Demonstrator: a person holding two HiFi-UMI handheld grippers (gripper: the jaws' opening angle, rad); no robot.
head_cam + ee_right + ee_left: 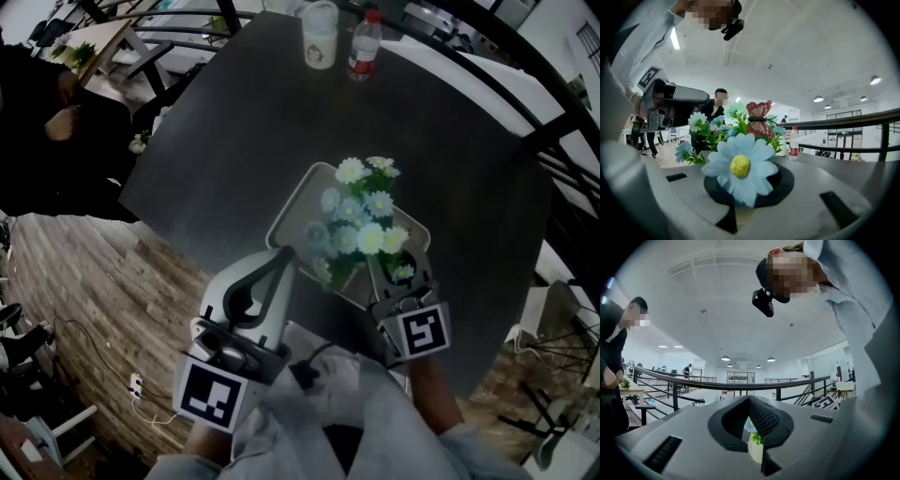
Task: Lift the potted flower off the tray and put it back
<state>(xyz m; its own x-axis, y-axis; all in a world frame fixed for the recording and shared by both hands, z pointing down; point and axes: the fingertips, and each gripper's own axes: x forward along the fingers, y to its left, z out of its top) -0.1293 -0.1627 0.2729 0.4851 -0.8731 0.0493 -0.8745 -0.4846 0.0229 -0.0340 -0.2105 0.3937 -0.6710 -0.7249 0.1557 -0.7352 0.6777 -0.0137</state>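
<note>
The potted flower [361, 225], a bunch of pale blue and white blooms, stands over the white tray [300, 202] on the dark table. Its pot is hidden under the blooms in the head view. My left gripper [289, 255] comes in from the lower left, and its jaws pinch the cream pot wall [756, 452]. My right gripper [394, 267] holds the pot's right side. In the right gripper view a blue bloom [740, 166] fills the space over the jaws, and the pot wall [743, 216] sits between them. A butterfly ornament [758, 117] stands among the flowers.
A water bottle [365, 44] and a white jar [320, 35] stand at the far edge of the dark table [234, 122]. A person in black [56, 131] stands beyond the table's left side. Black railings run behind, and wood floor lies at the lower left.
</note>
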